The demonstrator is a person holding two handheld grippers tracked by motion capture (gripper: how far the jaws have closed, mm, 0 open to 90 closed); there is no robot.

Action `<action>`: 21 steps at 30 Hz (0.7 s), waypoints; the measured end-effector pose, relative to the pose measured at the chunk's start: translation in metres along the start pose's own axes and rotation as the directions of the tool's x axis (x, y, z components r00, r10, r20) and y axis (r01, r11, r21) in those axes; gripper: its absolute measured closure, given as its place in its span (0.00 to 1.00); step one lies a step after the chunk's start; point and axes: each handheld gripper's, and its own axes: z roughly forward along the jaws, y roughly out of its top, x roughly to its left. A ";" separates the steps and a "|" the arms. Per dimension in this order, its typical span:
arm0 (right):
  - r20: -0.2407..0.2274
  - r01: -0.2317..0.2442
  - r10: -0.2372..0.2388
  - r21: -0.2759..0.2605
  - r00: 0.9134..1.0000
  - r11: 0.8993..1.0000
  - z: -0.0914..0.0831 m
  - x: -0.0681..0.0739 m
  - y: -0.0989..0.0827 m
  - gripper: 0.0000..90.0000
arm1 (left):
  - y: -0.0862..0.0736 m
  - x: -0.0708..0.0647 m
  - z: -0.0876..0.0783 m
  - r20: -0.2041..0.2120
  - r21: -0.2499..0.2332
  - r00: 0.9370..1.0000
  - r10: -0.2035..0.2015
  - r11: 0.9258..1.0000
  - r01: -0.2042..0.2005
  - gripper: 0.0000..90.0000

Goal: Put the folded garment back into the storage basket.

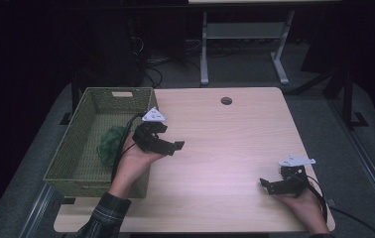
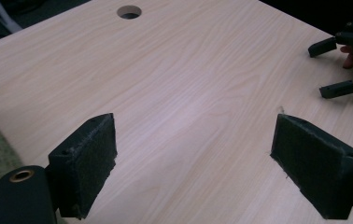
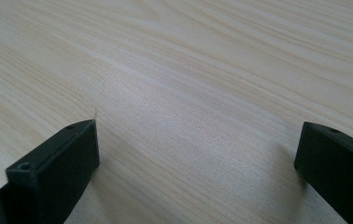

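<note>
High view first: I am working at a pale wood-grain table with a round cable hole near its far edge, standing on grey floor in a dark room, where a white desk frame and loose cables sit beyond it. A green woven basket rests on the table's left side, hanging partly over the edge, and a crumpled dark green cloth lies inside it on the bottom, toward the right wall. My left gripper hovers just beside the basket's right rim, its jaws wide apart and holding nothing, pointing out over the bare wood. My right gripper is well apart from it, near the table's front right corner, low over the surface.

Left gripper view adds the felt-like facing on my left pads, a sliver of basket weave at the left edge, and my right gripper far off, open. Right gripper view shows its own jaws spread wide over plain wood grain, empty.
</note>
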 end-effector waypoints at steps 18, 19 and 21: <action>-0.001 -0.001 0.001 0.001 1.000 1.000 0.000 0.000 0.000 0.00 | -0.013 -0.036 0.050 0.045 0.009 0.998 0.034 0.999 -0.035 0.15; 0.000 -0.002 0.002 0.001 1.000 1.000 0.000 0.000 0.000 0.00 | -0.015 -0.038 0.055 0.047 0.012 0.998 0.043 0.999 -0.043 0.15; -0.001 -0.003 0.003 0.001 1.000 1.000 0.000 0.000 0.000 0.00 | -0.018 -0.041 0.059 0.043 0.014 0.998 0.048 0.999 -0.048 0.15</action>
